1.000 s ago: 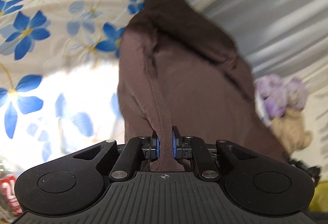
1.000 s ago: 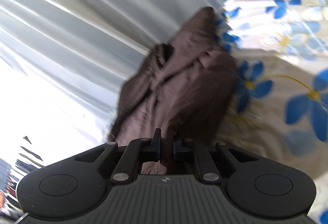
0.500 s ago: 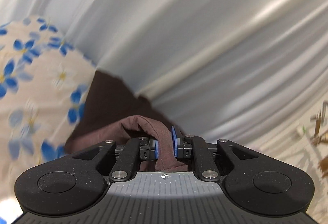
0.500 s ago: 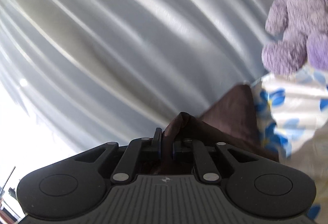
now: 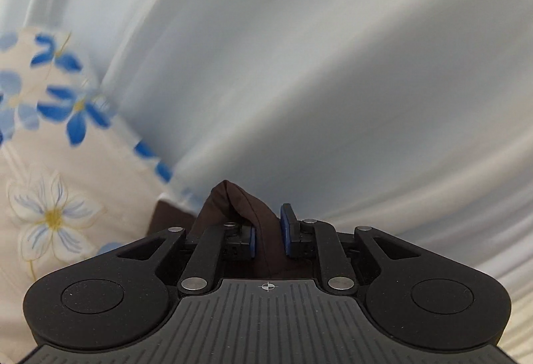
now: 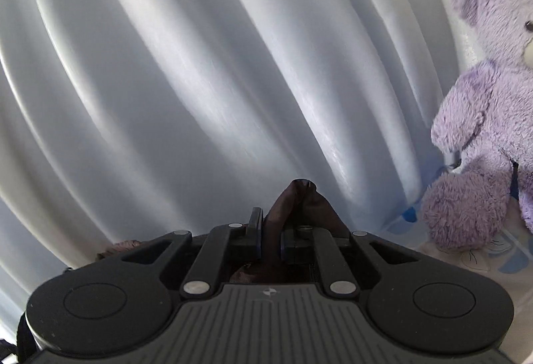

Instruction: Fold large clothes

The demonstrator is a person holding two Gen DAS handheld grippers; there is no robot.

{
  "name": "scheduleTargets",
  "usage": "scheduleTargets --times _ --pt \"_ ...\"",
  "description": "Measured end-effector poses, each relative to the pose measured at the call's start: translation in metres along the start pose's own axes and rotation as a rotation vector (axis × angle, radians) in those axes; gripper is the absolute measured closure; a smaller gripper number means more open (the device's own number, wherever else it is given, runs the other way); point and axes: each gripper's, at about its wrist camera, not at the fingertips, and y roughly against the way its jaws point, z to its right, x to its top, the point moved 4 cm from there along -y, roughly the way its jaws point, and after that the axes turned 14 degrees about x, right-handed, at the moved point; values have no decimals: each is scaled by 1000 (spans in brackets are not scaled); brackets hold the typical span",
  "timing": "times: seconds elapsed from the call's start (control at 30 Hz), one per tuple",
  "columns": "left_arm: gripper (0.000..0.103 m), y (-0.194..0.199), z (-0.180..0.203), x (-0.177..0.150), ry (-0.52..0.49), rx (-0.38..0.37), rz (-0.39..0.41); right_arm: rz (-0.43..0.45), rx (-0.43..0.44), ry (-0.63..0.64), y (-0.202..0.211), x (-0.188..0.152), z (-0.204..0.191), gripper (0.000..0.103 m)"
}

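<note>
A dark brown garment (image 5: 233,207) bunches up between the blue pads of my left gripper (image 5: 268,230). The jaws stand slightly apart with the cloth between them, against the left pad. Most of the garment is hidden below the gripper body. My right gripper (image 6: 269,234) is shut on another fold of the same brown garment (image 6: 299,197), which pokes up above its fingertips. Both grippers point at a pale curtain.
A pale grey-blue curtain (image 5: 333,64) fills both views. A cream bedsheet with blue flowers (image 5: 50,164) lies at the left of the left wrist view. A purple teddy bear (image 6: 483,131) sits on the sheet at the right of the right wrist view.
Both grippers have tilted up from the bed toward the curtain with the garment. The hanging cloth has dropped out of sight. The left jaws have parted a little.
</note>
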Motion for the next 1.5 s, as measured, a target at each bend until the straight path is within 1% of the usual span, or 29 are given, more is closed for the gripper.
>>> scheduleTargets --times 0.1,0.17,0.27,0.3,0.37,0.4,0.43,0.47,0.5,0.53,0.6,0.67,0.7,0.73,0.77,0.8,0.83,0.87,0.93,0.97,1.03,1.07,1.1,1.17,1.27,1.37,1.43,1.47,1.5 --pt "83 -36 -14 -14 15 61 -37 -38 -43 11 -24 -18 16 94" --pt "83 -46 -25 -14 44 47 -56 -42 -52 10 -29 -21 27 94" --pt "81 -54 -43 -15 122 7 -107 -60 -30 -64 -37 -24 47 94" --pt "78 -55 -47 -15 153 -9 -128 -74 -16 -100 -39 -24 53 93" --pt "73 -54 -54 -13 204 -54 -151 -112 31 -179 -33 -25 63 79" --pt "69 -52 -56 -9 223 -78 -154 -98 61 -227 -27 -22 67 76" --pt "63 -48 -58 -7 245 -101 -156 -65 92 -271 -18 -22 69 69" --pt "59 -44 -60 -4 266 -116 -151 -18 106 -300 -9 -18 73 55" --pt "49 -38 -61 -1 277 -114 -123 33 96 -295 0 -13 72 45" --pt "34 -28 -63 5 280 -92 -62 72 85 -268 7 -6 69 31" --pt "26 -4 -65 14 281 -18 84 88 115 -214 13 -1 53 29" --pt "26 11 -42 9 200 -15 138 65 190 -188 10 -6 28 29" --pt "26 14 -19 0 114 -25 143 37 224 -165 2 -13 10 30" --pt "25 17 8 -12 18 -34 155 -2 247 -130 -8 -24 -12 34" --pt "23 18 36 -27 -71 -51 172 -44 270 -73 -22 -38 -37 51" --pt "17 16 63 -45 -153 -81 184 -85 280 -8 -36 -56 -62 61" --pt "11 13 87 -63 -216 -102 187 -130 281 45 -50 -75 -85 80" --pt "10 7 107 -81 -263 -106 189 -177 283 85 -64 -96 -105 88" --pt "10 -11 134 -110 -335 -79 193 -218 306 111 -85 -132 -129 93" --pt "10 -22 141 -123 -369 -49 203 -234 283 139 -95 -148 -134 93" --pt "10 -43 142 -142 -441 41 237 -287 225 196 -113 -178 -129 96" --pt "10 -51 139 -150 -482 81 264 -283 211 221 -117 -188 -120 103" --pt "10 -59 133 -156 -516 120 292 -270 219 222 -118 -194 -109 103" --pt "10 -70 117 -161 -560 184 347 -253 284 141 -114 -189 -94 103" --pt "10 -73 107 -152 -508 187 325 -271 292 183 -113 -189 -102 103" --pt "10 -74 98 -137 -573 252 361 -301 312 282 -119 -182 -105 103" --pt "10 -72 85 -122 -578 291 385 -287 271 351 -117 -168 -90 103" --pt "10 -70 75 -112 -560 300 389 -276 221 368 -115 -159 -76 103" --pt "10 -68 64 -103 -536 307 392 -263 134 366 -114 -145 -54 103"
